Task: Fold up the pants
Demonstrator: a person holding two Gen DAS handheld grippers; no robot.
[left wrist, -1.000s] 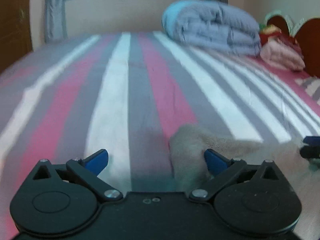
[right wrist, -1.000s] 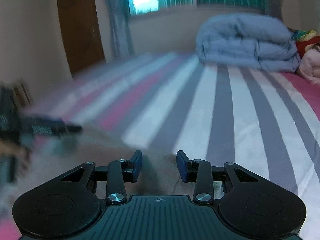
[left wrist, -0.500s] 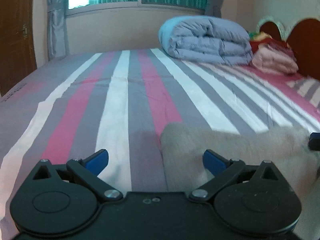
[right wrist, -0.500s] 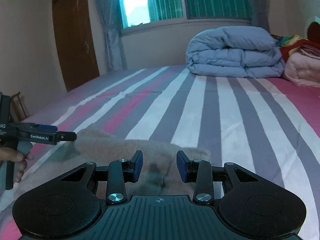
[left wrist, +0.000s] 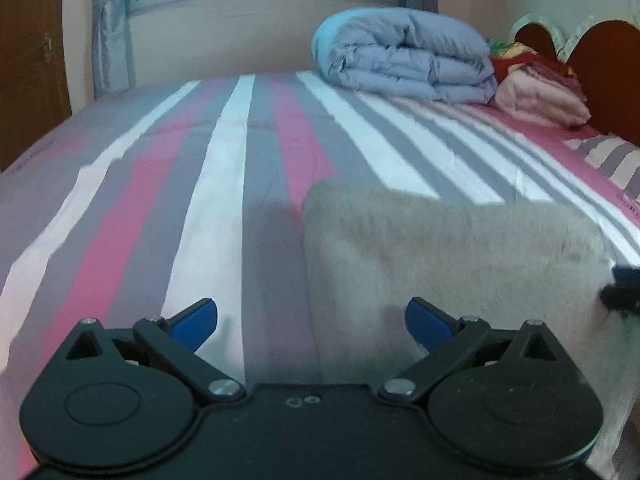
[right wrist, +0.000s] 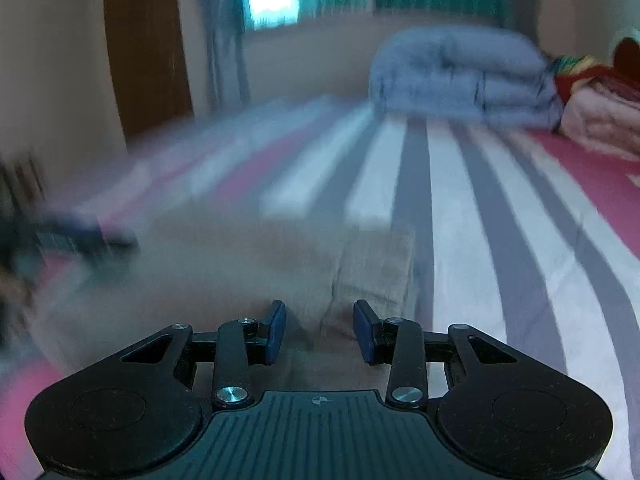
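Both grippers hover empty over the beige pants point(left wrist: 448, 256) between folds, left gripper point(left wrist: 312, 320) gaping wide, right gripper point(right wrist: 319, 330) half-parted — next, probably, pinching an edge.

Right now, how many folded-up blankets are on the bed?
2: a big blue-grey folded comforter at the far side of the striped bed, and a pink folded blanket right of it. More may hide behind.
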